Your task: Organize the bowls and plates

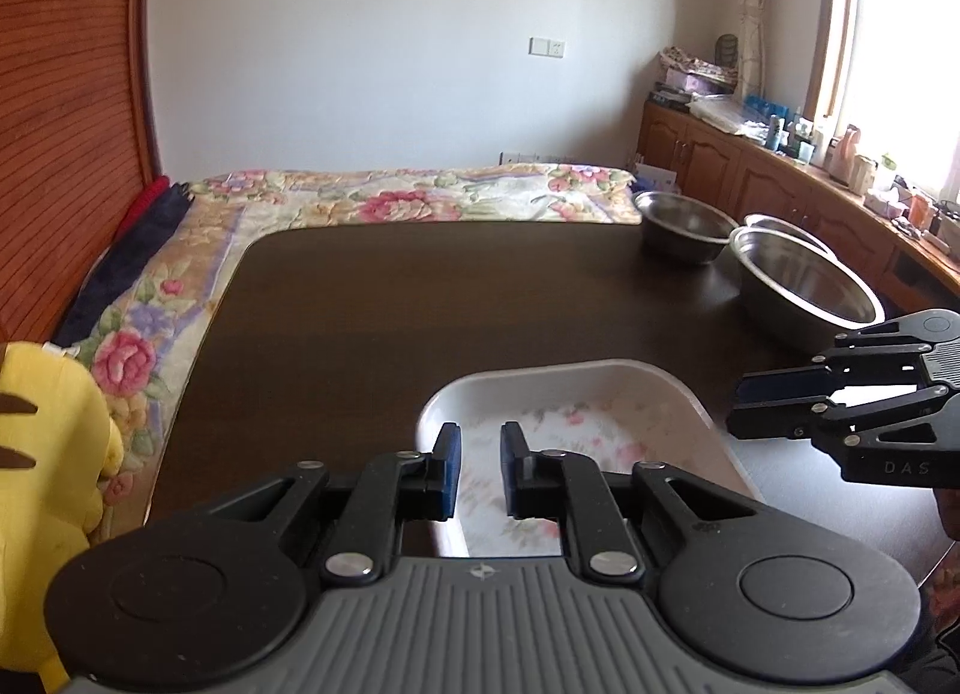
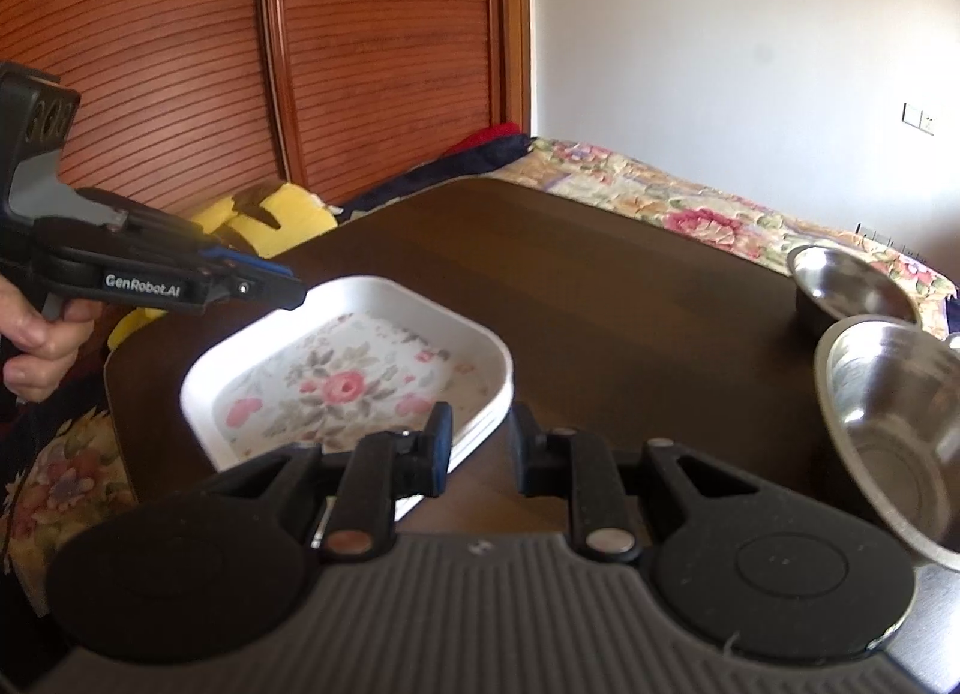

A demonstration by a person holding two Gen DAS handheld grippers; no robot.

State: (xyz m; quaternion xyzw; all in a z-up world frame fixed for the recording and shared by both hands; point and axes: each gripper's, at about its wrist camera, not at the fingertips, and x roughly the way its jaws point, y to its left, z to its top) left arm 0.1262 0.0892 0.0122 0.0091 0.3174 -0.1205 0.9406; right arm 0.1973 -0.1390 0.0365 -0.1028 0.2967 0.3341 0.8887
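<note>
A stack of white square plates with a rose pattern (image 1: 570, 394) (image 2: 360, 370) lies on the dark table (image 1: 390, 304) (image 2: 600, 286) near its front edge. My left gripper (image 1: 480, 466) (image 2: 288, 286) hovers open over the stack's near-left rim, with nothing between its fingers. My right gripper (image 2: 483, 445) (image 1: 735, 403) is open at the stack's right corner, with its left finger just over the rim. Steel bowls sit at the table's right: a small one (image 1: 684, 226) (image 2: 852, 286) farther back and a bigger one (image 1: 804, 286) (image 2: 900, 424) closer, with another rim just behind it.
A bed with a floral spread (image 1: 420, 196) (image 2: 690, 202) lies beyond the table. A yellow plush toy (image 1: 36, 454) (image 2: 282, 214) sits off the table's left edge, by a wooden slatted wardrobe (image 2: 180, 64). A cluttered wooden cabinet (image 1: 780, 166) runs under the window at right.
</note>
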